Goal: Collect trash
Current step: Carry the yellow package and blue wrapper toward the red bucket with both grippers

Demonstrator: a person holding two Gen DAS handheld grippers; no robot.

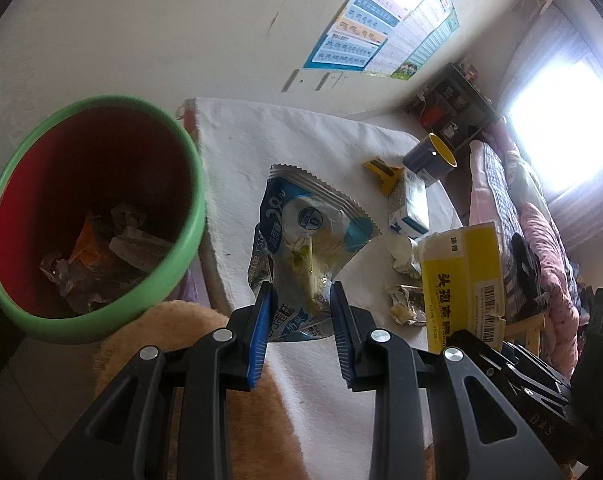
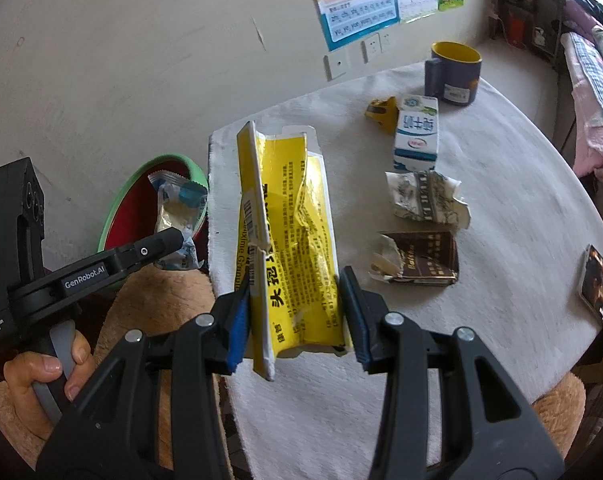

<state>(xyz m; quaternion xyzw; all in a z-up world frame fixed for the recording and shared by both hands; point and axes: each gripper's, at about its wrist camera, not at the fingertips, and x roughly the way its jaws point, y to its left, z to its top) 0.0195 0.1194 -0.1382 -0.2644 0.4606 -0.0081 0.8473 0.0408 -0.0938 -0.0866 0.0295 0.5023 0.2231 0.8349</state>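
Left wrist: I see a white cloth-covered table (image 1: 241, 140) by a plain wall | my left gripper (image 1: 299, 300) clamps a blue-white snack wrapper (image 1: 305, 232), long axis running away from its fingers, red bin (image 1: 97, 216) just left | my right gripper (image 2: 295, 300) clamps a flattened yellow box (image 2: 293, 232) likewise, table edge left of it, scraps right.

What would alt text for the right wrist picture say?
The right gripper clamps a torn yellow box above a white-covered table. At left, the left gripper holds a snack wrapper over a green-rimmed bin.
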